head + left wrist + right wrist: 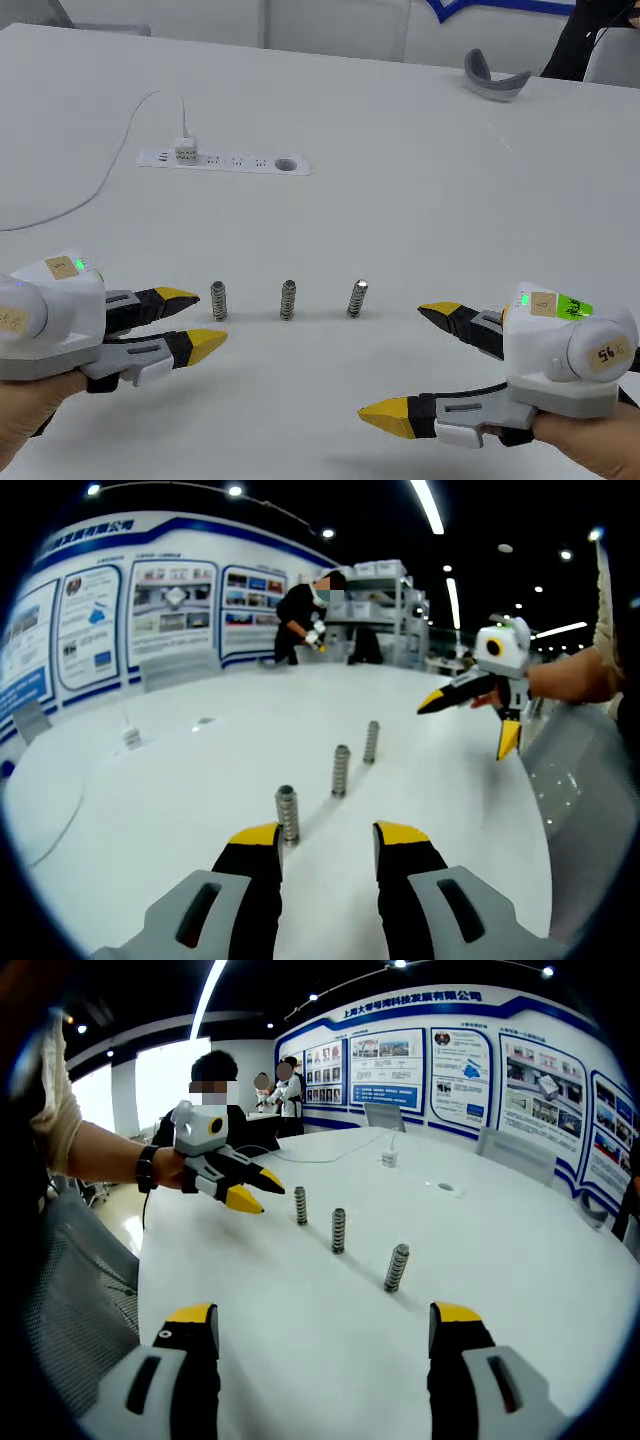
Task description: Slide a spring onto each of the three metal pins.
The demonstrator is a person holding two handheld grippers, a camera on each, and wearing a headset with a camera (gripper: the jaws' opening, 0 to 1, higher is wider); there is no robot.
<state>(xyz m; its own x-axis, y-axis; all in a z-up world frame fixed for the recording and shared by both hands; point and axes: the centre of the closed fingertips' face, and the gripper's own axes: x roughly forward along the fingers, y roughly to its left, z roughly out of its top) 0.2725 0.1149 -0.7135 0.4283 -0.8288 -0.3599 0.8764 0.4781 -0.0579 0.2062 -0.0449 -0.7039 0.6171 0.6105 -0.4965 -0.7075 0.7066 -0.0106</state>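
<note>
Springs: left spring (218, 300), middle spring (288, 299) and right spring (357, 298) stand upright in a row toward the near edge of the white table (400, 180).
Pins: mostly hidden inside the coils; a shiny tip shows atop the right spring.
Left gripper (208, 317): jaws slightly parted, empty, beside the left spring.
Right gripper (392, 360): jaws spread wide, empty, near the right spring.

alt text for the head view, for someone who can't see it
Three pins wearing springs stand in a row on a white table, between the open handheld left gripper and the open handheld right gripper. A power strip lies farther back.
</note>
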